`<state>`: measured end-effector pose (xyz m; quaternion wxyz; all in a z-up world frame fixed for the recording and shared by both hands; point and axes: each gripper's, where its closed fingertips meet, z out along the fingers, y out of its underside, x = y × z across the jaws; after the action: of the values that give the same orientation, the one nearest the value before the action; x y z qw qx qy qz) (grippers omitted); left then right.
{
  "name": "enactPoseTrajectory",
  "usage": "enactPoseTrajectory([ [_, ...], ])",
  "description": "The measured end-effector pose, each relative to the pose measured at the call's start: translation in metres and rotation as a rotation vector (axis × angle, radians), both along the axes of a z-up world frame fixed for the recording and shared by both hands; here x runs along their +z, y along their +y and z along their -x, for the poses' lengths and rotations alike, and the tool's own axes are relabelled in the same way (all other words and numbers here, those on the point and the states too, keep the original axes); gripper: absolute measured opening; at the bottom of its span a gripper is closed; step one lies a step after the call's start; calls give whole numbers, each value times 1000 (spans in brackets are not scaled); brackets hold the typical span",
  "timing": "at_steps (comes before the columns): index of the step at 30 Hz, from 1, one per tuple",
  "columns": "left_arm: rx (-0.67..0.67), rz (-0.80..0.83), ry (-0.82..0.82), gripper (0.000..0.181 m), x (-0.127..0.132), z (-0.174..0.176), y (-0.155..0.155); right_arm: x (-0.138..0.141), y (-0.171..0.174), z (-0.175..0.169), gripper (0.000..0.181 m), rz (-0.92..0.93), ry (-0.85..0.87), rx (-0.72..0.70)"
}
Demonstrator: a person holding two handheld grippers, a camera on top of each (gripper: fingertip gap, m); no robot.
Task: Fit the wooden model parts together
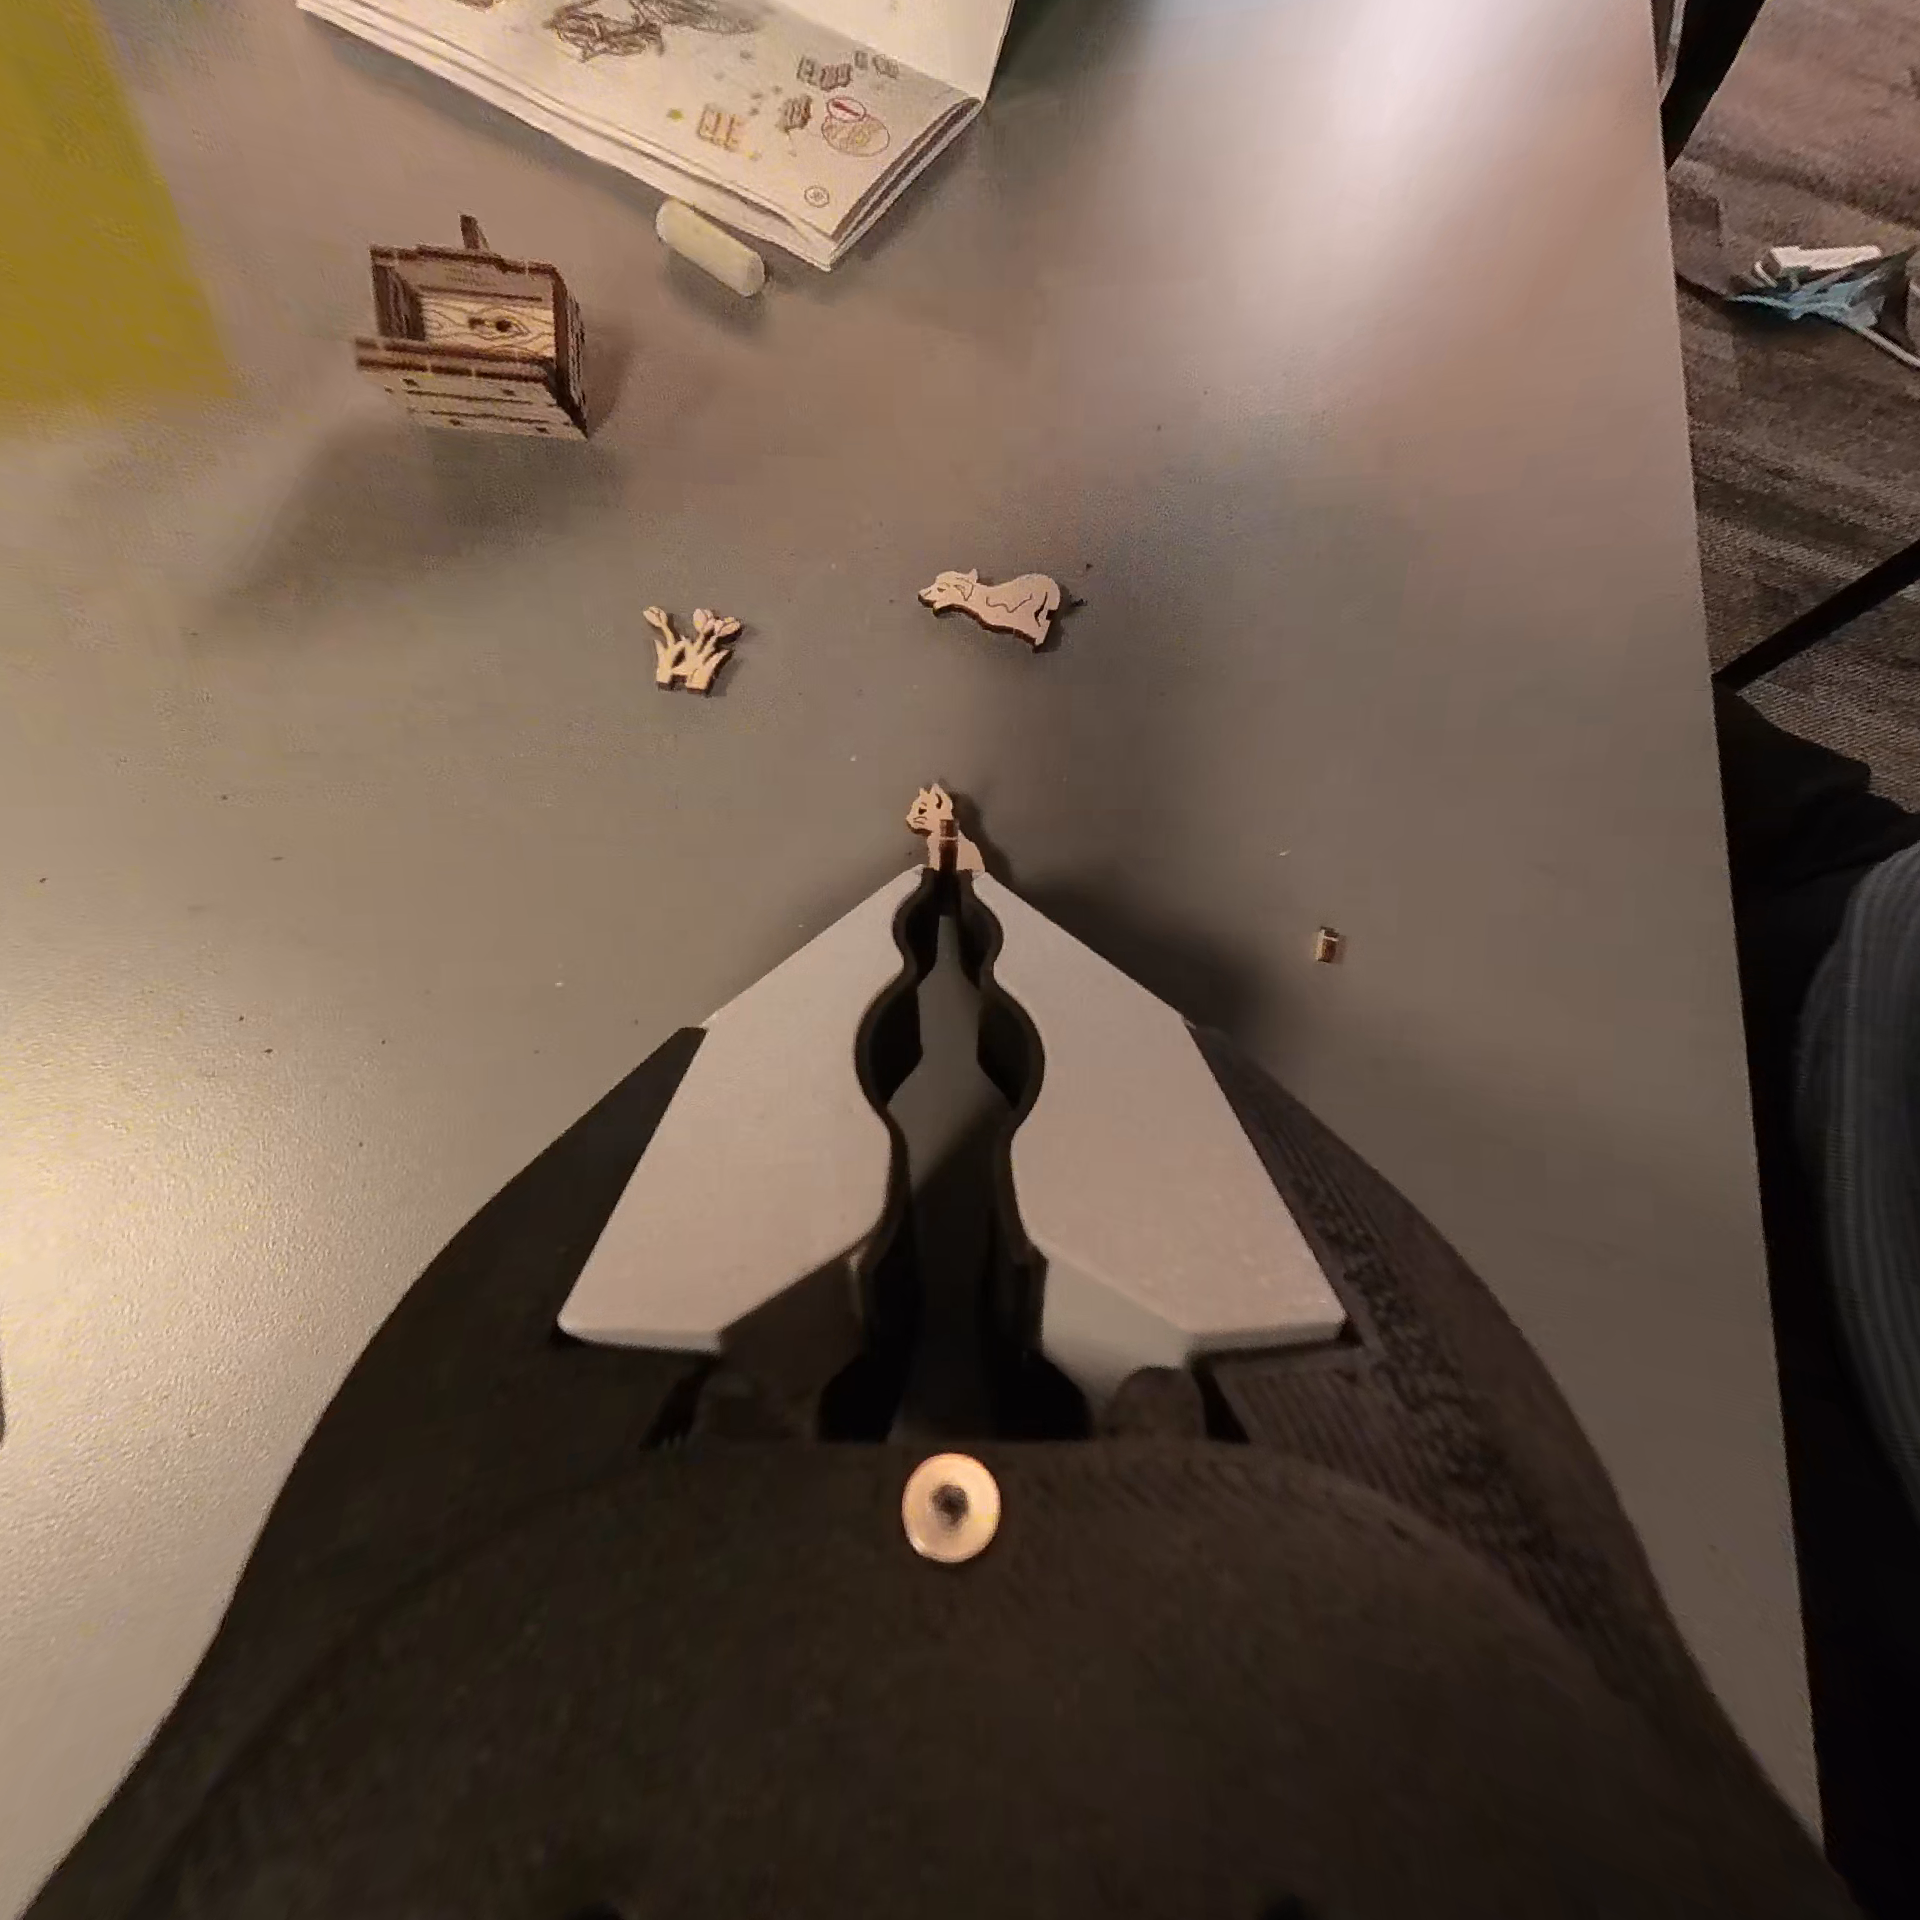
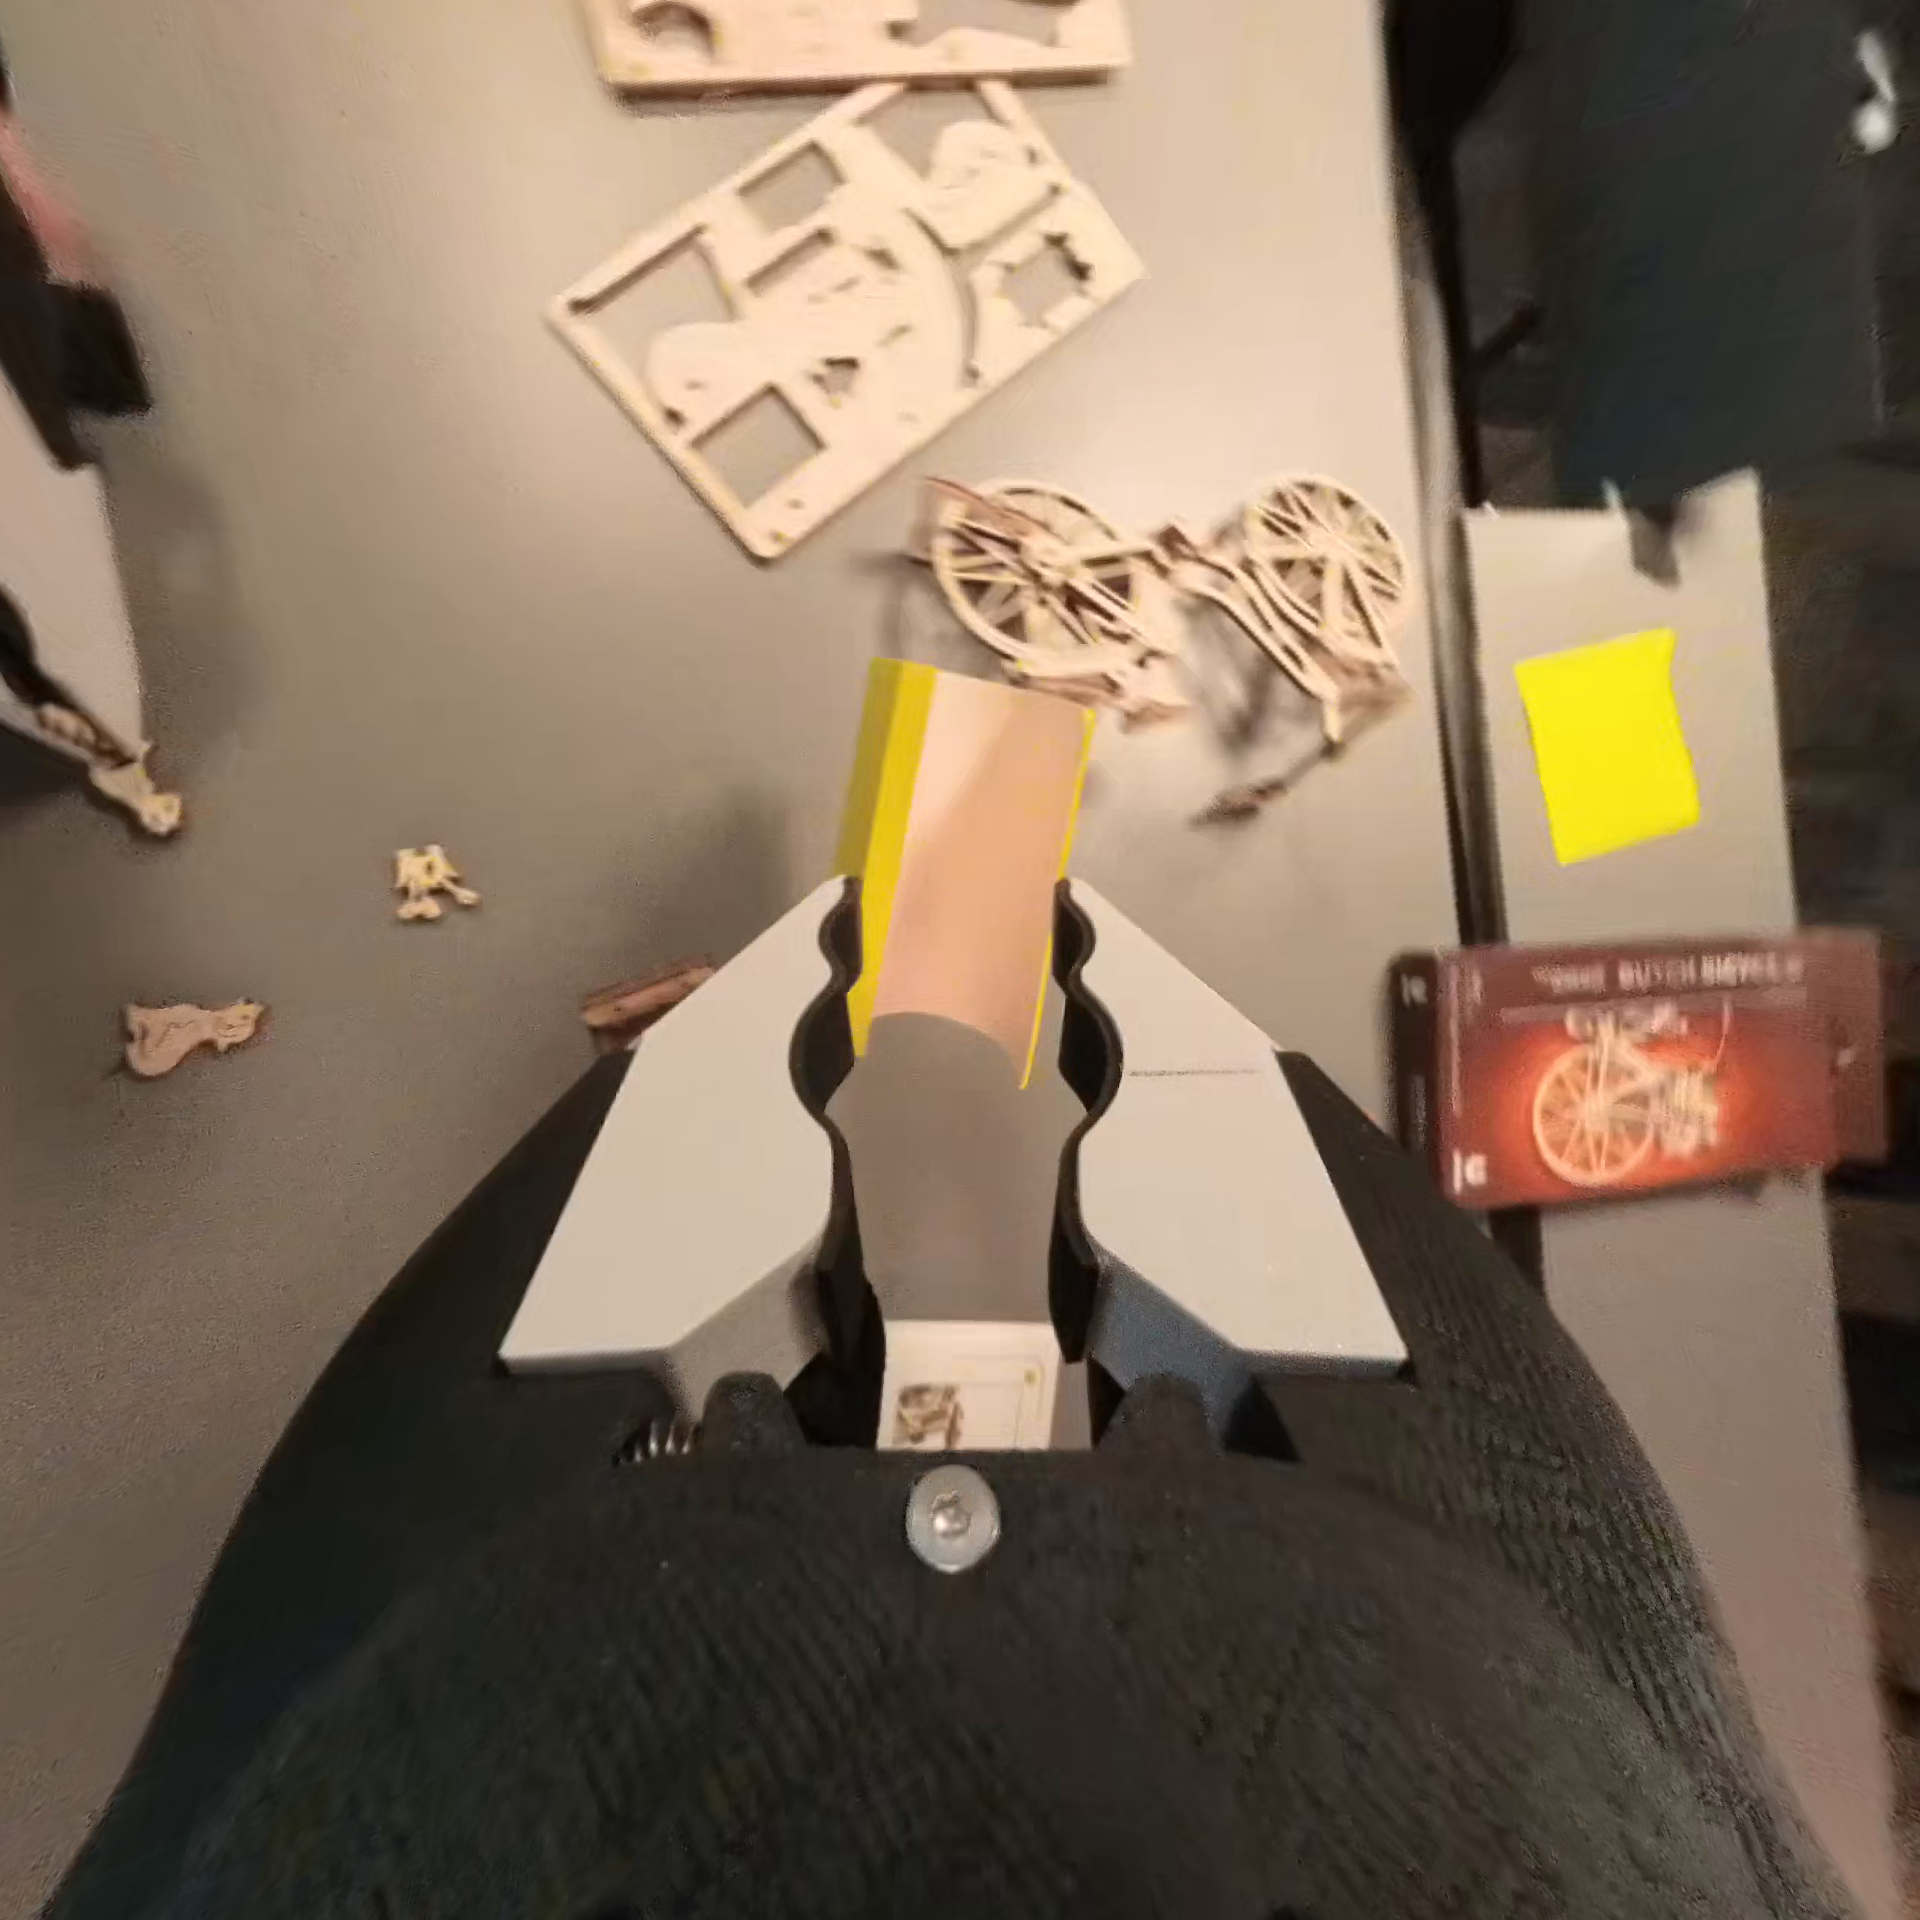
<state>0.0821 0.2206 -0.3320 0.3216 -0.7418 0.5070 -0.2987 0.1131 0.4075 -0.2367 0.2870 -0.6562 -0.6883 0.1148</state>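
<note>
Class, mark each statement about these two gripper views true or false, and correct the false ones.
1. The left gripper pinches a small wooden cat piece. True.
2. The right gripper is empty. False: it holds a curved yellow and tan sheet.
3. The wooden dog piece lies flat on the table. True.
4. The wooden bicycle is inside the brown box. False: it sits on the table, apart from the box.
5. The flower piece is stacked on the dog piece. False: they lie apart.

Left gripper (image 1: 948, 871): low over the grey table (image 1: 1299, 520), jaws nearly closed, tips pinching a small wooden cat piece (image 1: 943, 828). Right gripper (image 2: 956, 904): above the same table, jaws parted, clamping a curled yellow-backed sheet (image 2: 977, 862).
</note>
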Motion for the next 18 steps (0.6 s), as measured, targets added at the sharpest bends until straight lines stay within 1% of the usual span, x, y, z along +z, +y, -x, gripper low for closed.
enactPoseTrajectory([
  [2, 0, 2, -1, 1, 0, 0, 0, 5, 28, -20, 33, 42, 25, -89],
  [4, 0, 2, -1, 1, 0, 0, 0, -1, 59, -46, 29, 21, -21, -178],
  [7, 0, 1, 0, 1, 0, 0, 0, -18, 105, -95, 20, -1, -100, -354],
  [9, -1, 2, 0, 1, 0, 0, 0, -34, 122, -121, 19, 20, -140, -454],
  [10, -1, 3, -1, 1, 0, 0, 0, -41, 125, -126, 23, 28, -141, -469],
  [11, -1, 4, -1, 1, 0, 0, 0, -44, 123, -122, 29, 40, -115, -459],
  [12, -3, 5, -1, 1, 0, 0, 0, -45, 118, -111, 36, 53, -66, -433],
  [14, -5, 5, -1, 1, 0, 0, -1, -43, 103, -77, 34, 56, 42, -341],
  [15, -5, 5, -1, 1, 0, 0, -1, -46, 95, -61, 32, 57, 70, -303],
  [16, -5, 5, -1, 1, 0, 0, -1, -53, 87, -48, 26, 83, 73, -274],
  [18, -5, 3, 0, 1, 0, 0, -1, -74, 83, -35, 24, 111, 25, -276],
])
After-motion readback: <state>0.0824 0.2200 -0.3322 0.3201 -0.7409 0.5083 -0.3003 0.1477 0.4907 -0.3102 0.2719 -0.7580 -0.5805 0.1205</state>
